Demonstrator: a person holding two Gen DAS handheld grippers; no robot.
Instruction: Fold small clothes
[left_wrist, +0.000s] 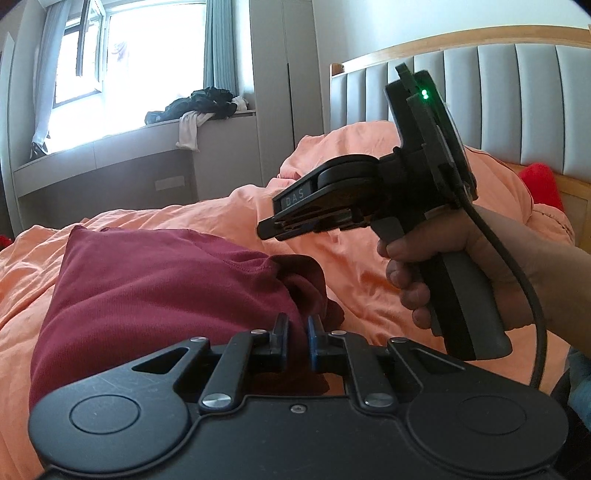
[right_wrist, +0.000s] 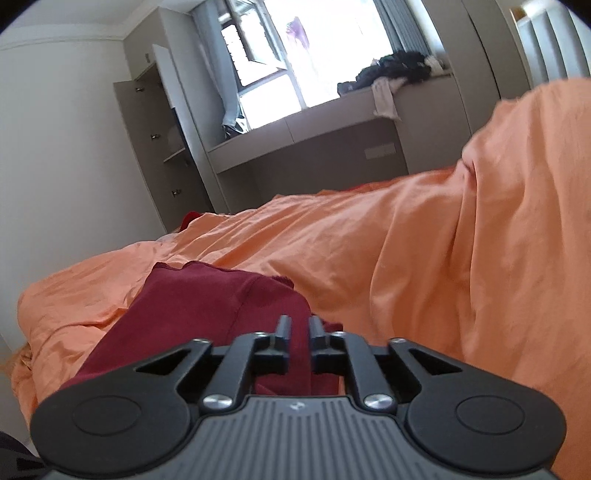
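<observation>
Left claw (left_wrist: 297, 329) clamps the maroon garment (left_wrist: 155, 280); right claw (left_wrist: 271, 230), at 2 o'clock, looks together. Garment appears folded; release remains.

The garment (left_wrist: 155, 288) is plain dark maroon, lying on an orange quilt (left_wrist: 369, 273). Far right, the headboard (left_wrist: 517, 96) is grey, ribbed and wood-framed, with a red cushion (left_wrist: 541, 186) beneath. The far left curtains (left_wrist: 218, 44) are grey-blue.

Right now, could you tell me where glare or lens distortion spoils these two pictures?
Left wrist view: the window is blown out white and the headboard bows with fisheye curvature. Right wrist view: the window is likewise overexposed, the corners vignette black, and the wardrobe leans.
</observation>
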